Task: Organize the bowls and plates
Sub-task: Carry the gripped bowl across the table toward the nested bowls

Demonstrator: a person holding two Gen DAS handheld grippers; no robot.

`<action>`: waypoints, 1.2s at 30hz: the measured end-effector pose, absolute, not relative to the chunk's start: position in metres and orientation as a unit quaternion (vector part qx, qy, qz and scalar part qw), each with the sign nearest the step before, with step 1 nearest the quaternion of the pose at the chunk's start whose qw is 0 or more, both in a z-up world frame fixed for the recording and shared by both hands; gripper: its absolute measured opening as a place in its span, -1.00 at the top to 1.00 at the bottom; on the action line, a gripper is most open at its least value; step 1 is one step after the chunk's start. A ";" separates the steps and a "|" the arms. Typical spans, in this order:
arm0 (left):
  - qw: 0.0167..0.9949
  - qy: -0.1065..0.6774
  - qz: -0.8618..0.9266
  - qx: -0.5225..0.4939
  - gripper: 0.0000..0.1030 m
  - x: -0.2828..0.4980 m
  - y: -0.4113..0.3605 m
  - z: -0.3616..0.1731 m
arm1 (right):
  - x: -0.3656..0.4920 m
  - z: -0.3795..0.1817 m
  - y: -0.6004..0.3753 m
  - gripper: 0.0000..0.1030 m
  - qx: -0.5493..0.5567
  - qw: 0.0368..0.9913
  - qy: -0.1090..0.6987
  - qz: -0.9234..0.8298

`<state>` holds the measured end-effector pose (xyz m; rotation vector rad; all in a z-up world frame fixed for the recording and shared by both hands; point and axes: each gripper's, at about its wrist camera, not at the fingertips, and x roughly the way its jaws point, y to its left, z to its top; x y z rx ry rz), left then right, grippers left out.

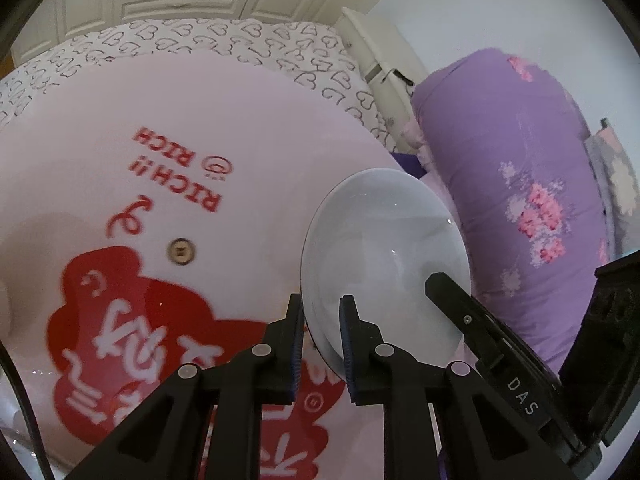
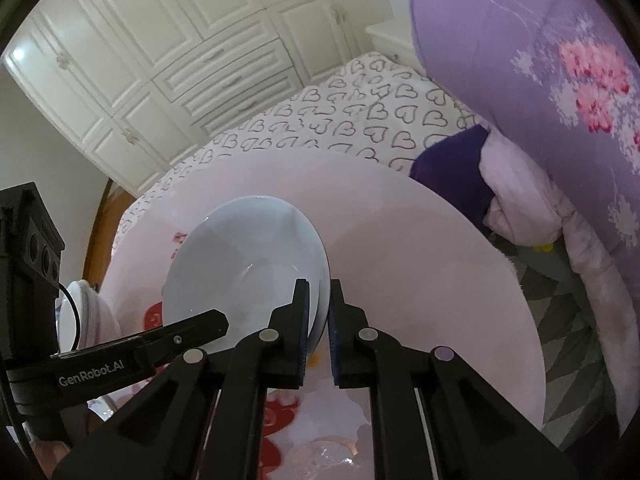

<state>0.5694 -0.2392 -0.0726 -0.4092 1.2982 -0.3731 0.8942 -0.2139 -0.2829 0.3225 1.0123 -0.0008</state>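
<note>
While both claws pinch it from opposite edges, one white bowl (image 1: 384,256) hangs tilted above the table.

Left claw (image 1: 322,344): jaws narrow, blue pads clamped on the bowl's near rim, one finger inside, one outside. In the right wrist view its black finger reaches in from the left onto the bowl's inner face.

Right claw (image 2: 319,328): jaws narrow, clamped on the bowl's right-hand rim, one pad inside the bowl and one behind it.

Bowl: plain, glossy, empty, held on edge so the hollow faces the left claw's camera; no part of it rests on the surface.

Round pink table (image 2: 420,264): directly beneath and behind the bowl, printed with red lettering and a red blot-shaped mark (image 1: 132,320).

Stack of white dishes (image 2: 86,312): low at the table's left edge, well apart from the bowl.

Bed with heart-print sheet (image 2: 360,116): beyond the table.

Purple floral quilt roll (image 1: 520,200): to the right.

White panelled wardrobe (image 2: 160,48): against the far wall.
</note>
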 end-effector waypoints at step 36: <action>0.828 0.512 -0.078 -0.215 0.76 0.416 0.035 0.057 | 0.882 -0.218 0.048 0.79 0.041 0.867 0.462 0.181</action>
